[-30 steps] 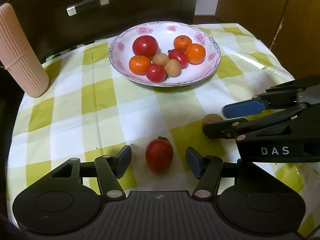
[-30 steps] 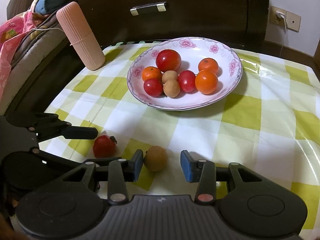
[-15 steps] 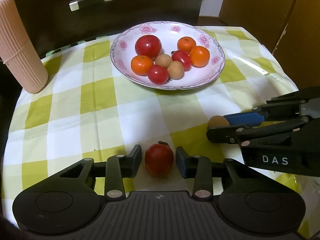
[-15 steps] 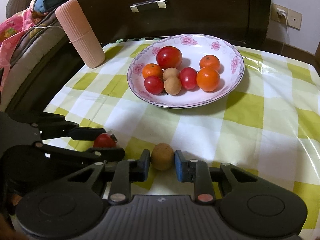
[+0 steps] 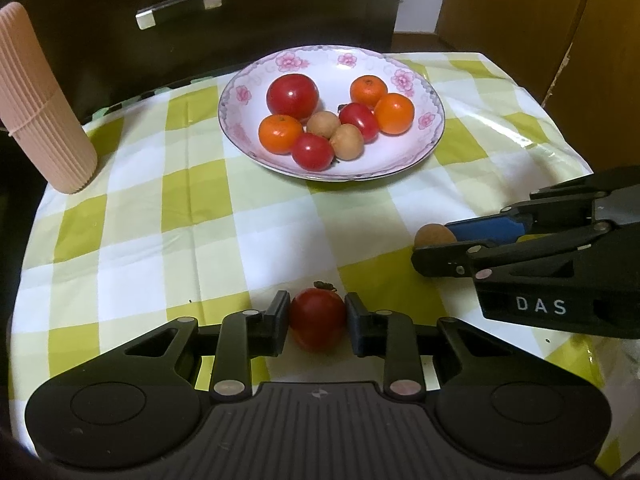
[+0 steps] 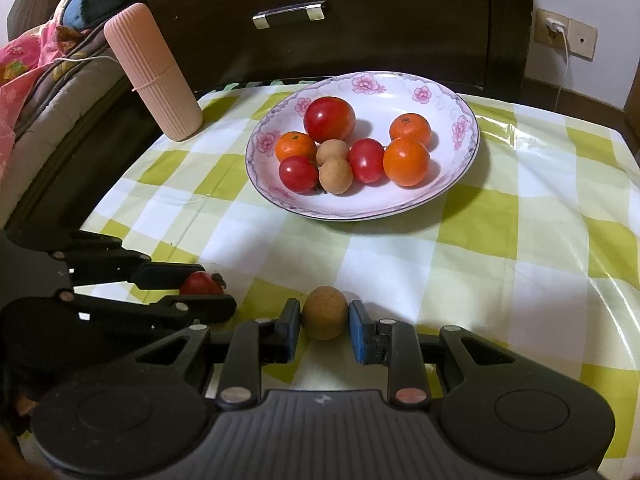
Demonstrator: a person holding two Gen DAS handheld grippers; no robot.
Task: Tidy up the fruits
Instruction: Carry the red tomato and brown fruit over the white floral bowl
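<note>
My left gripper (image 5: 317, 318) is shut on a small red tomato (image 5: 317, 317) low over the checked tablecloth. My right gripper (image 6: 324, 320) is shut on a brown longan (image 6: 324, 312). In the left wrist view the right gripper (image 5: 452, 246) sits at the right with the longan (image 5: 434, 235) between its pads. In the right wrist view the left gripper (image 6: 200, 286) holds the tomato (image 6: 200, 283) at the left. A white flowered plate (image 5: 404, 160), (image 6: 448, 196) at the table's far side holds several tomatoes, oranges and longans.
A ribbed pink cylinder (image 5: 38, 100), (image 6: 154, 72) stands at the far left of the table. A dark cabinet with a metal handle (image 6: 288, 14) is behind the plate. Bedding lies to the left (image 6: 24, 80). The table edge drops off at the right.
Both grippers have closed from open onto their fruit: the left on the tomato, the right on the longan. Both have edged slightly forward.
</note>
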